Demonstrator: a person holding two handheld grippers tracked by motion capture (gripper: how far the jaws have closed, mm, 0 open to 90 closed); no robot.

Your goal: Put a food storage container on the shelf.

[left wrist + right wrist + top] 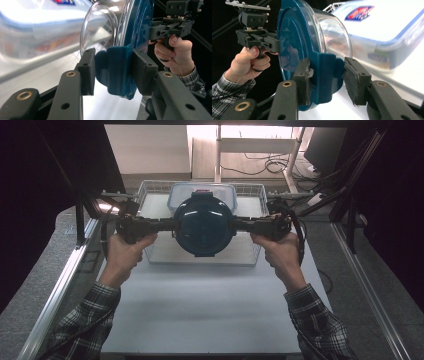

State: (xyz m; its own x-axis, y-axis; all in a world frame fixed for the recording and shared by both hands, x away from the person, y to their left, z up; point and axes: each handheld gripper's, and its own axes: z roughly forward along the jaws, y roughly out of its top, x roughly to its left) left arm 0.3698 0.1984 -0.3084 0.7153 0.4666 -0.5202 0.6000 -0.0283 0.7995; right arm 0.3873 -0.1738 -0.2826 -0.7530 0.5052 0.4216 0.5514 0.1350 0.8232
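Both sets of fingers are clamped on the round lidded glass container's stiff blue latch tabs — heavy, slick, breakable, so hold those tabs.

Dim, dark-edged high view; blurred backgrounds, glare on lid

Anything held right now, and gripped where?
Yes: round clear glass container with dark teal lid. Left gripper and right gripper each clamp a side latch tab of the lid.
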